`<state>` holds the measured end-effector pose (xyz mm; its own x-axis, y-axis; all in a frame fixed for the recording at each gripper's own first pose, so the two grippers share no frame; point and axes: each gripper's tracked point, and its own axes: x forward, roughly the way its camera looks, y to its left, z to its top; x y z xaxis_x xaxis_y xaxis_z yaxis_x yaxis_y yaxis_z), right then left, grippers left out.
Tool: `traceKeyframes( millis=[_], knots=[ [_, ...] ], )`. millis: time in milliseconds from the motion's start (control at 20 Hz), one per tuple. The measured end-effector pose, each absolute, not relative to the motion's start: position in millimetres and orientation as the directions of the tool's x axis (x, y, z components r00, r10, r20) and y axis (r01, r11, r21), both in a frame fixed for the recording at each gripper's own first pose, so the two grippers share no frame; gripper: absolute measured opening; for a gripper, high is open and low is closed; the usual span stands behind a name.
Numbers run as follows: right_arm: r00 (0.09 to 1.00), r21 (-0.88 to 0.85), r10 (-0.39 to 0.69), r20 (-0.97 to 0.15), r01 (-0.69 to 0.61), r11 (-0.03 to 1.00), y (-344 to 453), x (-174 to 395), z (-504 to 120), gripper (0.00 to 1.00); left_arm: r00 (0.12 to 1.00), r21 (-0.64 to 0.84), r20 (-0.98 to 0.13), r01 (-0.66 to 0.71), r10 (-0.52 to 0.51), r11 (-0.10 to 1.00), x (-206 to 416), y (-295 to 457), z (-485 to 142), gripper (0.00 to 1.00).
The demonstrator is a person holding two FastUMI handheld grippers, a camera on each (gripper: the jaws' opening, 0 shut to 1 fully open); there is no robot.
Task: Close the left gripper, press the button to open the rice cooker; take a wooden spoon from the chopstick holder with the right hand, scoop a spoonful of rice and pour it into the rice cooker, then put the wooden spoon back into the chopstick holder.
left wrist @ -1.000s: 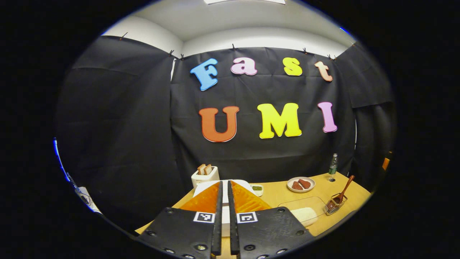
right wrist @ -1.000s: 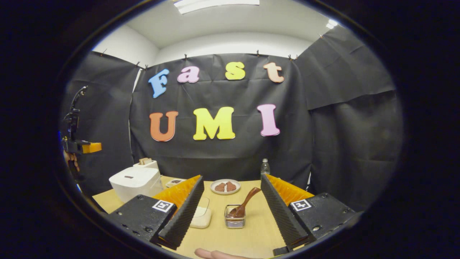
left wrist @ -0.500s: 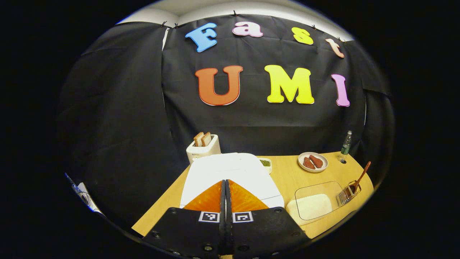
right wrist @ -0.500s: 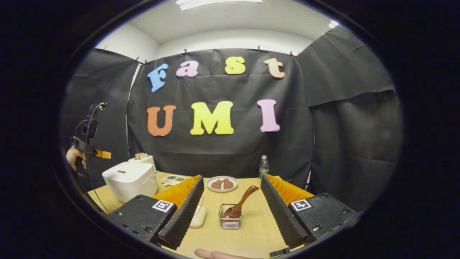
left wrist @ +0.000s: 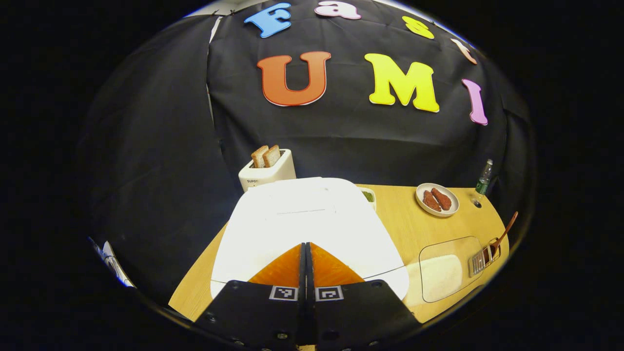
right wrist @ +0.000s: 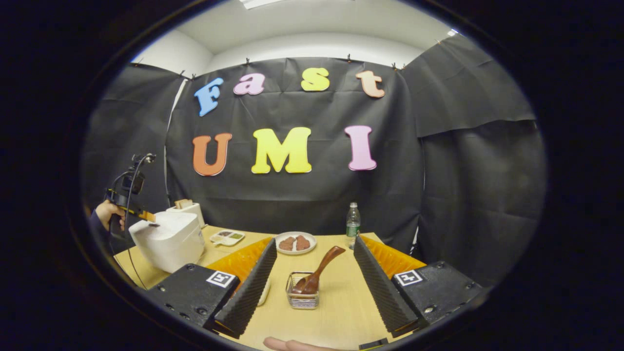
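The white rice cooker (left wrist: 302, 224) sits lid down right under my left gripper (left wrist: 306, 246), which is shut with its tips just over the lid's near part. In the right gripper view the cooker (right wrist: 168, 239) stands at the table's left, with the left gripper (right wrist: 141, 214) and a hand above its top. A wooden spoon (right wrist: 317, 275) leans in the wire chopstick holder (right wrist: 302, 297), straight ahead of my open right gripper (right wrist: 312, 253). The spoon (left wrist: 504, 231) and holder (left wrist: 480, 259) sit at the far right in the left gripper view. A clear box of rice (left wrist: 441, 268) lies beside the holder.
A white toaster with bread (left wrist: 265, 168) stands behind the cooker. A plate with brown pieces (right wrist: 295, 242), a small sauce dish (right wrist: 226, 237) and a bottle (right wrist: 352, 222) sit at the back of the wooden table (right wrist: 336, 307). A fingertip (right wrist: 287, 344) shows at the bottom edge.
My left gripper closed fully and dropped down over the cooker's lid, tilting downward. The right gripper lifted slightly and stayed open ahead of the spoon.
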<state>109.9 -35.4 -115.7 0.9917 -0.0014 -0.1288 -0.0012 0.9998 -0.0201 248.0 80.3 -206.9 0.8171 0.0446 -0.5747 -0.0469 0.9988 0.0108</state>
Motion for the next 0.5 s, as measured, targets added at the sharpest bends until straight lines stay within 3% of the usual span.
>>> traceKeyframes(
  millis=[500],
  knots=[
    [0.989,-0.028,0.025,-0.142,-0.03,0.999,-33,118,-122,0.99,0.804,0.065,-0.586,-0.076,0.1,0.995,235,78,-214,0.0]
  ],
)
